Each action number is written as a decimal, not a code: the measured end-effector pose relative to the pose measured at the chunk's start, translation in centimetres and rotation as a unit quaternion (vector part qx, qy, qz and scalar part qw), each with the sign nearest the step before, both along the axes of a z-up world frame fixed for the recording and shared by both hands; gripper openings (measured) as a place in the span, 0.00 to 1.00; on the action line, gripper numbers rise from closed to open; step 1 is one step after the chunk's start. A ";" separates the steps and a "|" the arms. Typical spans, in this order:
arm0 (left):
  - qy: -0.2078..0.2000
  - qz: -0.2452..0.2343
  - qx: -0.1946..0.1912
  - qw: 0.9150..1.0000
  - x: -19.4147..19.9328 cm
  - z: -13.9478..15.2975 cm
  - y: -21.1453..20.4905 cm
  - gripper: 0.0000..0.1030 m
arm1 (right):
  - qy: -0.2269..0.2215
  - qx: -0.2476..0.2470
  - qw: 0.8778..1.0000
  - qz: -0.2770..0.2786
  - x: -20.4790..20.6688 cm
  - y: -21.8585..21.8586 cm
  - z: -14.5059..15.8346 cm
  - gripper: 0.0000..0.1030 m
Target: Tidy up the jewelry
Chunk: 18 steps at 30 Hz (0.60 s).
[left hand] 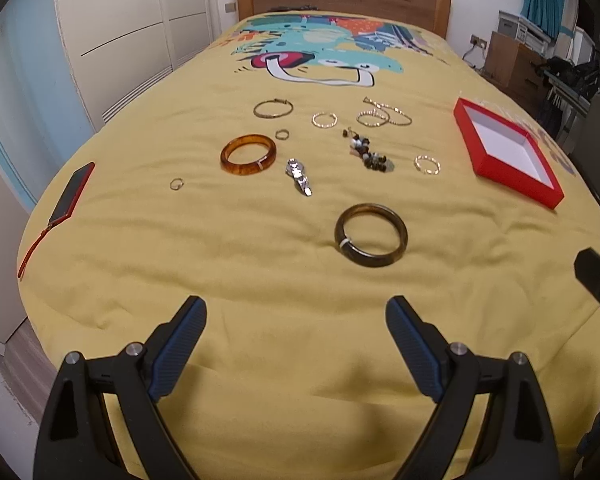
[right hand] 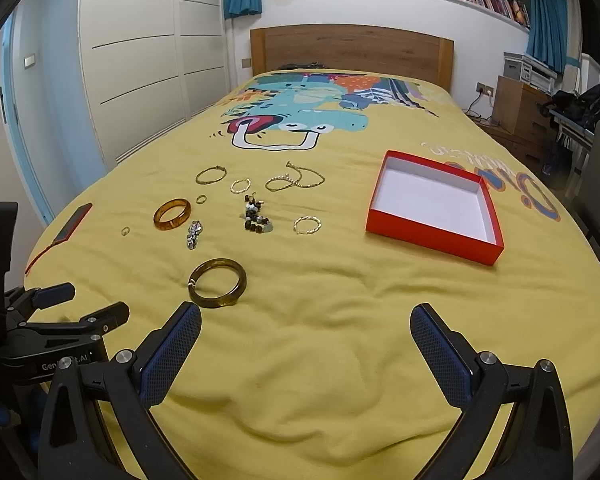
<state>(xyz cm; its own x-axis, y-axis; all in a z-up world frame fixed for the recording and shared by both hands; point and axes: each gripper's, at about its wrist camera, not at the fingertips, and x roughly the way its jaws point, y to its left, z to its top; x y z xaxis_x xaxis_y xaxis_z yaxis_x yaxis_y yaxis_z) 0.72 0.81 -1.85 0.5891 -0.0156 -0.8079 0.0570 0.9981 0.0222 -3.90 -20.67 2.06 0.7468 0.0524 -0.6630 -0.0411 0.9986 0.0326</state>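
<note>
We hover both empty grippers, left (left hand: 296,316) and right (right hand: 306,322), spread wide above the dark bangle (right hand: 217,283), since the red box (right hand: 436,236) awaits jewelry.

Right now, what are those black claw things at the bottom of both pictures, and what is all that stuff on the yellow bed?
Those claws are grabbing tools that a person holds, one in each hand. Each carries a small camera looking along its two fingers, so one picture comes from the left hand-held gripper and the other from the right hand-held gripper. Both are wide open and hold nothing. On the yellow bedspread lies jewelry: a dark bangle, an amber bangle, thin gold bracelets, small rings, a beaded piece. The red box with a white inside is empty; the jewelry probably goes there.
</note>
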 end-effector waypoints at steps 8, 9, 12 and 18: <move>0.011 -0.017 0.003 1.000 -0.1 0.0 -0.5 0.88 | -0.006 0.006 1.000 -0.003 -0.2 -0.4 0.2 0.99; 0.012 -0.017 0.001 1.000 -0.1 0.0 -0.6 0.88 | -0.006 0.007 1.000 -0.003 -0.2 -0.5 0.1 0.99; 0.014 -0.020 -0.001 1.000 0.0 0.0 -0.5 0.88 | -0.008 0.007 1.000 -0.001 -0.2 -0.5 0.2 0.99; 0.024 -0.022 -0.016 0.999 0.3 -0.1 -0.3 0.88 | -0.010 0.008 1.000 0.001 -0.2 -0.6 0.4 0.99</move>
